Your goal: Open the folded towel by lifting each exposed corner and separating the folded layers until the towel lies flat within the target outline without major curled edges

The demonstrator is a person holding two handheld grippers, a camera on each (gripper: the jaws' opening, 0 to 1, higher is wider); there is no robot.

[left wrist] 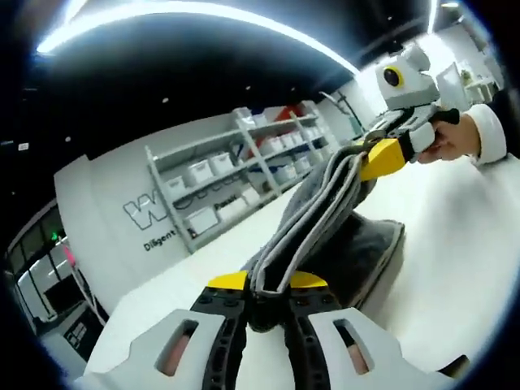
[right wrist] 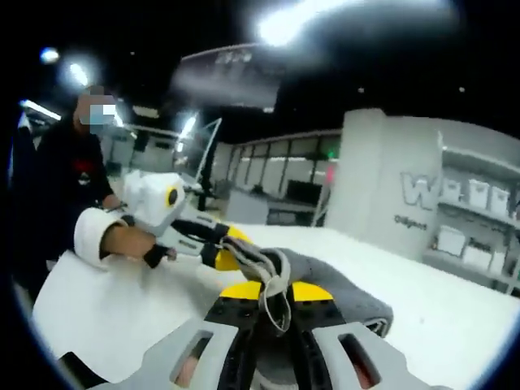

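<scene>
My left gripper (left wrist: 262,286) pinches the grey folded cloth towel (left wrist: 325,215) in its jaws. At two o'clock, my right gripper (left wrist: 375,154) clamps its far edge above the white counter (left wrist: 455,252).

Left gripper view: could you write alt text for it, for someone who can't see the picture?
A grey towel is stretched up off a white table between two hand-held grippers: the left hand-held gripper pinches its near end at the bottom, and the right hand-held gripper, held by a person's hand, pinches the far end. Shelves of white boxes stand behind.

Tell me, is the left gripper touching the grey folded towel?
Touching. In the left gripper view, the left gripper has its yellow-tipped jaws closed on the grey folded towel edge.
</scene>
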